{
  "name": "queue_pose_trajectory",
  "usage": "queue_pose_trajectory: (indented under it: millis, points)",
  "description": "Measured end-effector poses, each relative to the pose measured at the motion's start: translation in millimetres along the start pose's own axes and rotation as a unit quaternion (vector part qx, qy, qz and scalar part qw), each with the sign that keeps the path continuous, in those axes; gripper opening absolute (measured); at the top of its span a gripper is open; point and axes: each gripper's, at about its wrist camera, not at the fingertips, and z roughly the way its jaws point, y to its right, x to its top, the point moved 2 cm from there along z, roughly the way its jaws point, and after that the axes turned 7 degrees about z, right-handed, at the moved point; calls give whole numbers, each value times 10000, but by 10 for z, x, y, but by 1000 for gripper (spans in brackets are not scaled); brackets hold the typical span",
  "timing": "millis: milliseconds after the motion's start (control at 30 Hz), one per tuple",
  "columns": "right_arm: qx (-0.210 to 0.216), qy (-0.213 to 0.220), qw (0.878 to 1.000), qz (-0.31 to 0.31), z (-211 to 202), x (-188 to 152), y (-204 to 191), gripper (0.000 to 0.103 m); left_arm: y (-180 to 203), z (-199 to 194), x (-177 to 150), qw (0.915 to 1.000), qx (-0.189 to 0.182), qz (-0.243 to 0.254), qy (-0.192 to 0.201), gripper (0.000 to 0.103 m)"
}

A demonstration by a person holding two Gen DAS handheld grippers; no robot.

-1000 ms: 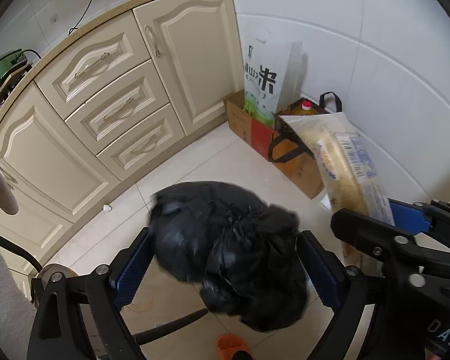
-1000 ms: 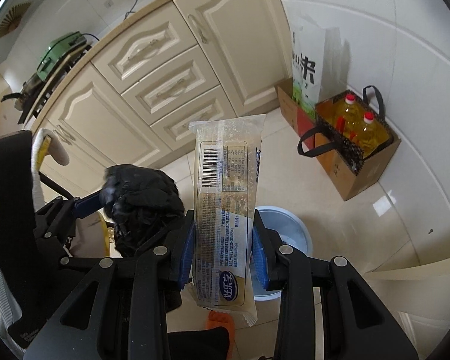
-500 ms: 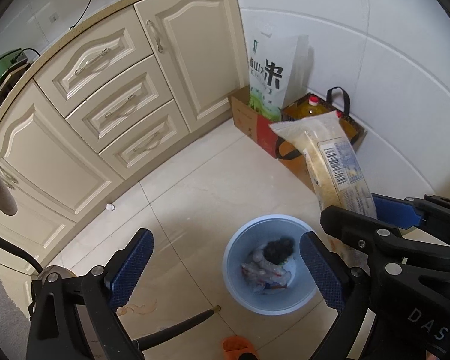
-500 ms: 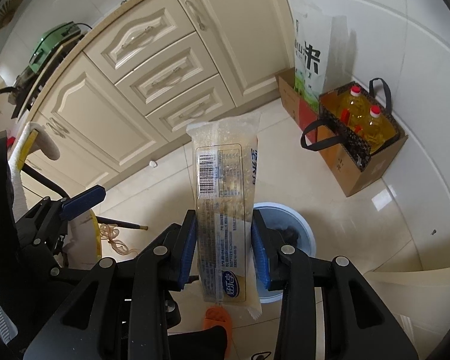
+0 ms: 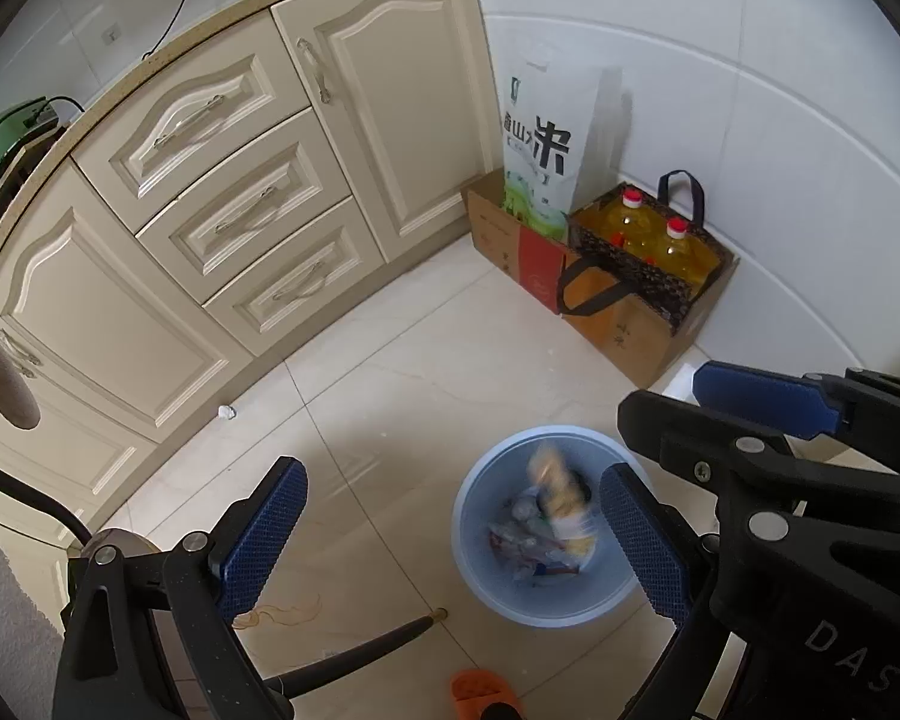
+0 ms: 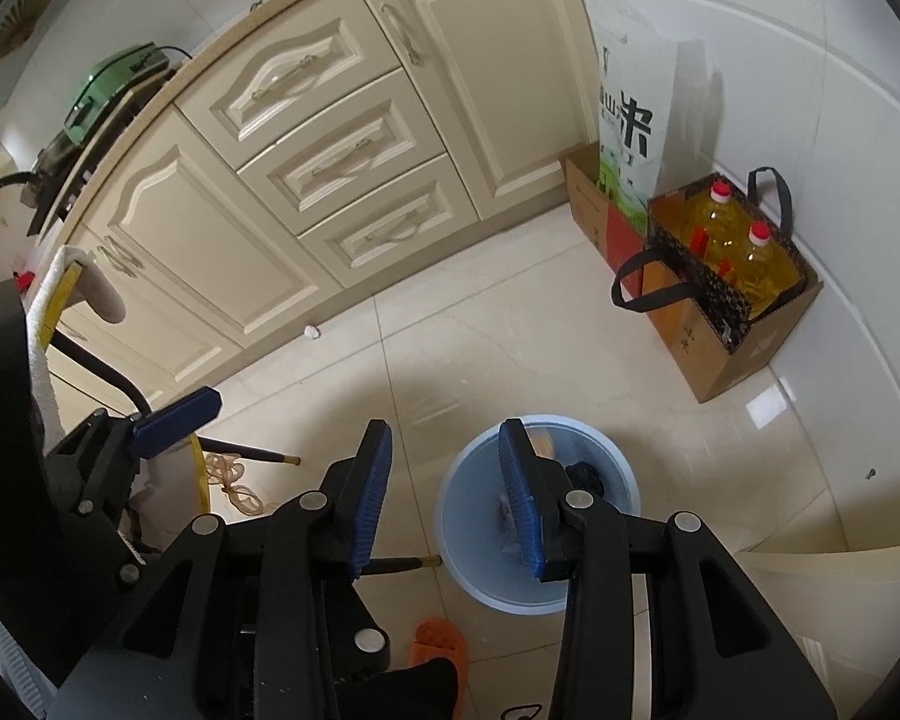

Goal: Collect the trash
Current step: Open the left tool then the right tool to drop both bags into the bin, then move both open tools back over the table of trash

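A pale blue bin [image 5: 480, 582] stands on the tiled floor below both grippers. A yellow noodle packet [image 5: 555, 495], blurred, is dropping into it onto other trash. The black trash bag [image 6: 585, 474] lies inside the bin [image 6: 624, 483]. My left gripper [image 5: 450, 540] is open wide with nothing between its blue pads. My right gripper [image 6: 444, 498] hangs over the bin's left rim, its jaws opening, with nothing between them. It also shows at the right edge of the left wrist view [image 5: 660, 393]. A small white paper scrap [image 5: 227, 412] lies by the cabinet base.
Cream cabinets [image 5: 258, 198] run along the back. In the corner stand a rice bag [image 5: 540, 144] and a cardboard box with oil bottles [image 5: 648, 246]. An orange slipper [image 6: 438, 648], a dark stool leg [image 5: 354, 654] and a tangle of tan string [image 6: 234, 486] lie near the bin.
The black bag left my left gripper and fell into the bin. The right gripper's jaws then parted and the noodle packet dropped out toward the bin.
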Motion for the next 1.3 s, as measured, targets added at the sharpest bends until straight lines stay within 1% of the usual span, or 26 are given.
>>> queue_pose_trajectory:
  millis: [267,467,600,667,767,900,933,967,1033,1067,1133,1200,1267,1300]
  points:
    - [-17,10,10000,18,-44,-10,-11,41,-5,-39,-6,10000,-30,-45,2,97]
    - [-68,167,9998,-21,-318,-36,-66,43,-10,-265,-25,9998,-50,-150,78,96]
    - [-169,497,9984,-210,-692,-50,-222,46,-35,-633,-62,9992,26,-266,299,97]
    - [-177,670,9971,-303,-887,-48,-313,50,-52,-872,-121,9983,70,-354,460,97]
    - [-204,993,9937,-476,-1246,-79,-537,50,-121,-1285,-271,9957,142,-550,726,97]
    - [-129,1442,9863,-795,-1723,-184,-969,52,-323,-1909,-559,9891,448,-834,1130,97]
    - [-106,1516,9846,-859,-1804,-196,-1065,55,-407,-2078,-651,9867,509,-942,1223,97]
    - [-82,1585,9830,-919,-1876,-223,-1158,63,-491,-2237,-746,9842,540,-1047,1320,97]
    - [11,1750,9787,-1077,-2034,-310,-1417,70,-675,-2553,-948,9781,653,-1271,1515,99]
    - [73,1811,9766,-1156,-2095,-348,-1542,71,-775,-2709,-1065,9747,753,-1369,1597,101]
    - [182,1872,9735,-1303,-2163,-416,-1775,71,-899,-2947,-1284,9684,899,-1512,1766,101]
    - [283,1918,9706,-1427,-2196,-480,-1990,73,-1089,-3169,-1522,9616,1127,-1649,1883,102]
    - [397,1935,9680,-1551,-2195,-551,-2215,77,-1226,-3297,-1739,9571,1276,-1760,1917,102]
    - [444,1921,9669,-1621,-2172,-585,-2338,78,-1315,-3368,-1889,9548,1344,-1846,1900,102]
